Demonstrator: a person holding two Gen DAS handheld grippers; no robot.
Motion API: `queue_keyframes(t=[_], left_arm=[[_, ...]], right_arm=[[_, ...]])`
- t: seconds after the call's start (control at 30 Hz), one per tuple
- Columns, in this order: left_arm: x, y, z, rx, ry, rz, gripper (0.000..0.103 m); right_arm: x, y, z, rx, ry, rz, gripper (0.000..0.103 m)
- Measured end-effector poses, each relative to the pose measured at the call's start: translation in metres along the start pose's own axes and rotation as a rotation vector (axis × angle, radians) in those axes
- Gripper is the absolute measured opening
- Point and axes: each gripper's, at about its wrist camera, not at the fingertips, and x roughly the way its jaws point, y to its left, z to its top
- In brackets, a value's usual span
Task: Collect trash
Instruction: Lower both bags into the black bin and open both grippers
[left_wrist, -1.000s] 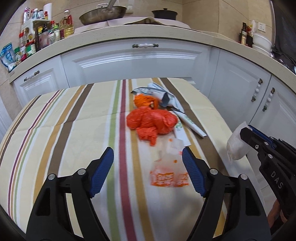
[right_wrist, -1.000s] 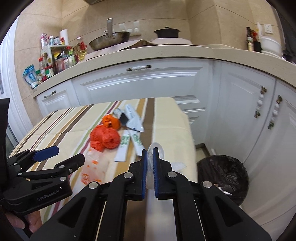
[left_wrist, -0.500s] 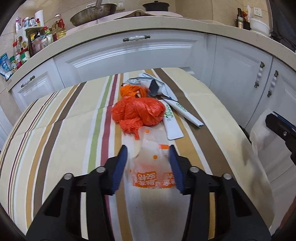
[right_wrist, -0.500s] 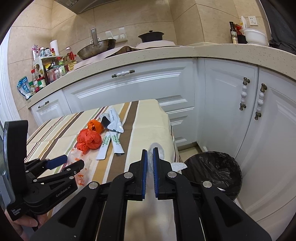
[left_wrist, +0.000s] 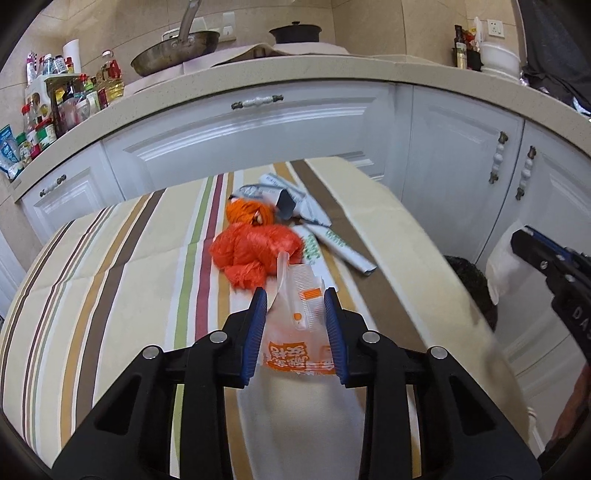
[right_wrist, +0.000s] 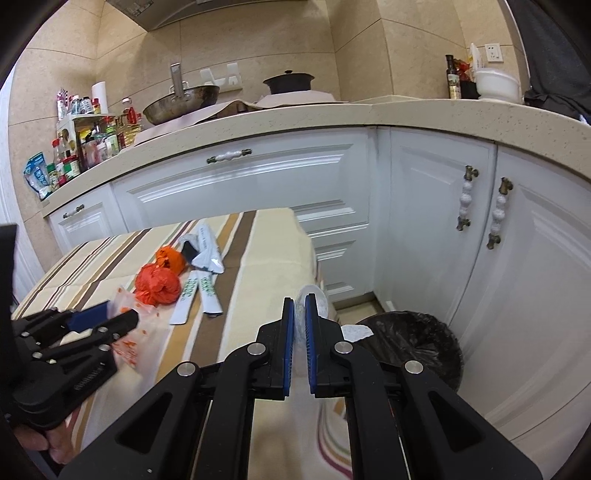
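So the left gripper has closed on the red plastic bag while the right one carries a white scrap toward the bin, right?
Not quite. In the left wrist view the left gripper has just been closing on the clear wrapper with orange print; the red plastic bag lies untouched beyond it. The right gripper does carry a white scrap toward the bin.

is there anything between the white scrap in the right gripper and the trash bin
Nothing visible. The right gripper is shut on the white scrap past the table edge; the black-lined bin stands open on the floor, below and right.
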Motion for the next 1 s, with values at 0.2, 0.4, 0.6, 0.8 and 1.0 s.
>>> queue_keyframes(t=[0.2,0.4,0.6,0.8,1.0], left_arm=[[-0.003,-0.025,0.02,0.024,-0.044,-0.053,0.031],[0.004,-0.066,0.043,0.049,-0.093,-0.11,0.031],[0.021,-0.116,0.061,0.078,-0.104,-0.155,0.031],[0.046,-0.16,0.071,0.104,-0.064,-0.18,0.031],[0.071,-0.188,0.078,0.116,-0.04,-0.17,0.032]], right_arm=[[0.0,-0.022,0.008,-0.005,-0.026,-0.06,0.007],[0.003,-0.05,0.016,-0.01,-0.058,-0.135,0.007],[0.014,-0.081,0.022,-0.004,-0.074,-0.184,0.007],[0.027,-0.107,0.024,0.007,-0.076,-0.208,0.007],[0.039,-0.127,0.025,0.02,-0.078,-0.217,0.007]])
